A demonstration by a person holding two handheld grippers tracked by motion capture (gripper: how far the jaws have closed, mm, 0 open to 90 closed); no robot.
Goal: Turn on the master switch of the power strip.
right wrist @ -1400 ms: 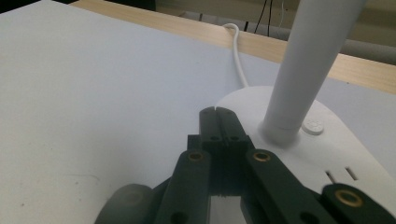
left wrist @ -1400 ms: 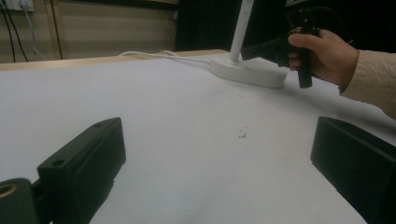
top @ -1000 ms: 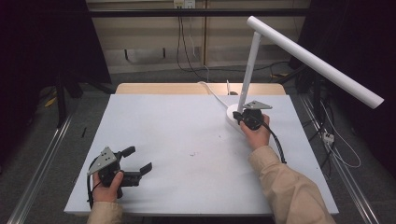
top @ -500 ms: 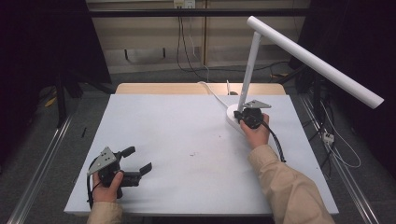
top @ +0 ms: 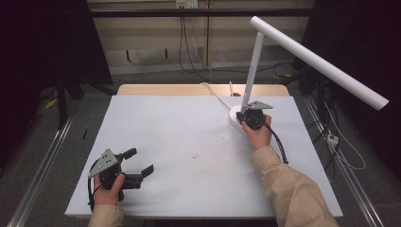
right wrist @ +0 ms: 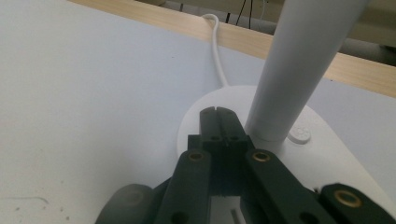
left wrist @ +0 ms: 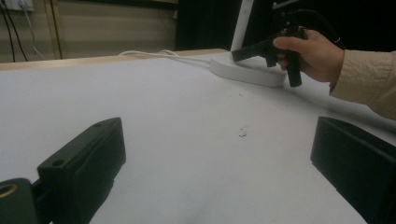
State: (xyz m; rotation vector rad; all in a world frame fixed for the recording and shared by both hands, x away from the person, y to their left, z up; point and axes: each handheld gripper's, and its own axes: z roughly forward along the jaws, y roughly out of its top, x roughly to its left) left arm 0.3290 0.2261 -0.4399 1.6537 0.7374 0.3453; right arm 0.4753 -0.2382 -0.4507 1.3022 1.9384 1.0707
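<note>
pale blue-grey worktop (top: 189, 142), dark room | left claw (top: 142, 163) released, near-left corner | right claw (right wrist: 219, 122) clenched over white round lamp base (right wrist: 327, 149)

White lamp (top: 302, 56), white cord (right wrist: 217, 44), pale table (top: 179, 137), black fingers (left wrist: 84, 172), beige sleeve (top: 293, 189).

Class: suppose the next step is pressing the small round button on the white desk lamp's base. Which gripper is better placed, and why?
Right. The right gripper, jaws shut, sits over the white lamp base beside the small round button; the left gripper rests open at the table's near left corner.
</note>
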